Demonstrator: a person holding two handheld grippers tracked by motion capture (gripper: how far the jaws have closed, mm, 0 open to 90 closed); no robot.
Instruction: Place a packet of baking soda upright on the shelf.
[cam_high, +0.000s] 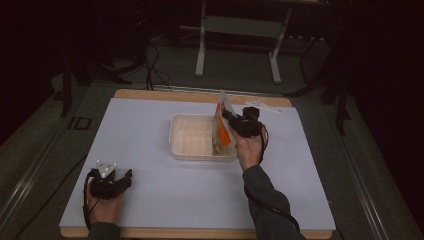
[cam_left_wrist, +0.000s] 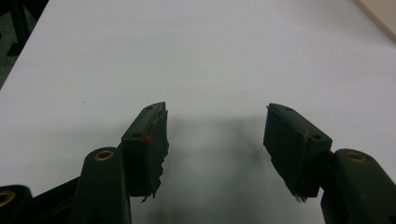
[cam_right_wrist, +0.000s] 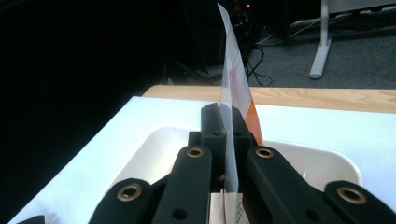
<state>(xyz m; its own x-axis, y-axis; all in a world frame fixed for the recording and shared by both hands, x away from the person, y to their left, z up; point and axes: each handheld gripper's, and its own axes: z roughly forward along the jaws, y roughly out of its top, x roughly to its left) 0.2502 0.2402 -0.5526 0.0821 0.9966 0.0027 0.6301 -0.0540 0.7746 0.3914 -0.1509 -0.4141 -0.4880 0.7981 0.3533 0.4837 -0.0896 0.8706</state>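
Black right gripper (cam_right_wrist: 227, 122) fingers clamp an orange-and-clear packet (cam_right_wrist: 233, 88) over the tray (cam_high: 176, 131); left gripper (cam_left_wrist: 215, 122) fingers spread, empty.

Near the middle of the frame, slightly right, on the table sheet (cam_high: 150, 130): a tray (cam_high: 192, 136). Over the tray's right end, upright: a packet (cam_high: 221, 127), clamped in the right gripper (cam_high: 231, 121), just right of the tray. At lower left, well apart from the tray: the left gripper (cam_high: 109, 181), resting on the sheet. Beyond the table's far edge, at top centre: a stand (cam_high: 239, 30) on the floor.
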